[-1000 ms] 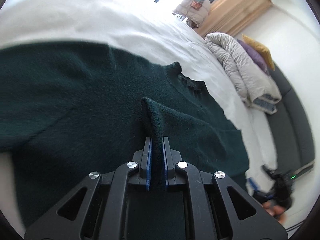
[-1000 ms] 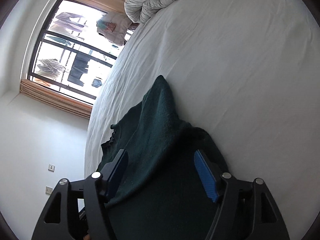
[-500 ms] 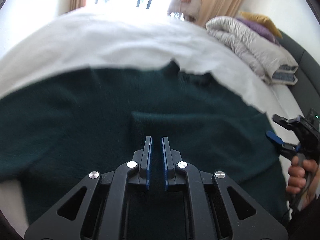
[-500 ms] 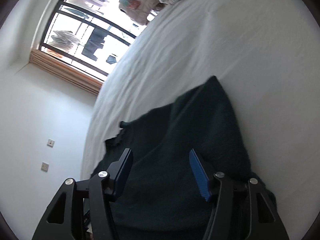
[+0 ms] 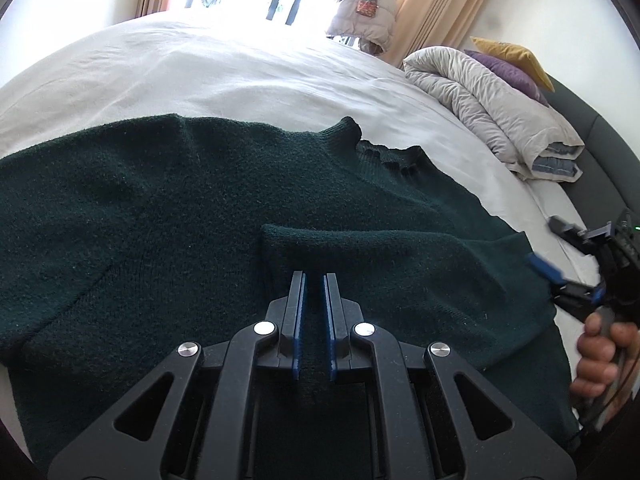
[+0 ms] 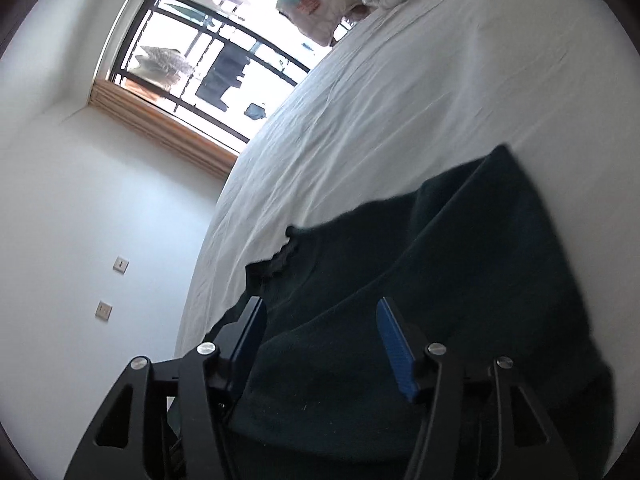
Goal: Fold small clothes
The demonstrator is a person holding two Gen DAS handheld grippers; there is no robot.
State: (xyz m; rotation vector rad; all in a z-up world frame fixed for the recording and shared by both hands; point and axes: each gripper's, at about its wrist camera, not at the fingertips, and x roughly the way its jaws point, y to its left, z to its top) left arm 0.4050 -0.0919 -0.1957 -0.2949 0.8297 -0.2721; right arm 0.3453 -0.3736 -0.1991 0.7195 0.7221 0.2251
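Left gripper jaws pinching sleeve cuff of dark green sweater, likely to lay sleeve across body for fold. Right gripper jaws spread, opening, nothing pinched, poised over sweater's side edge. Sweater lies spread on bed. Rolled duvet far behind.

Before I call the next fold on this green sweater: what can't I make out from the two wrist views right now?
- Sweater hem and lower body: left wrist view, hidden under the left gripper, shut on a knit fold.
- Its far sleeve: cut off by the left edge.
- Right gripper, jaws opening: right wrist view is blurred, so contact with the knit is unclear.
- Hand: mostly cut off.
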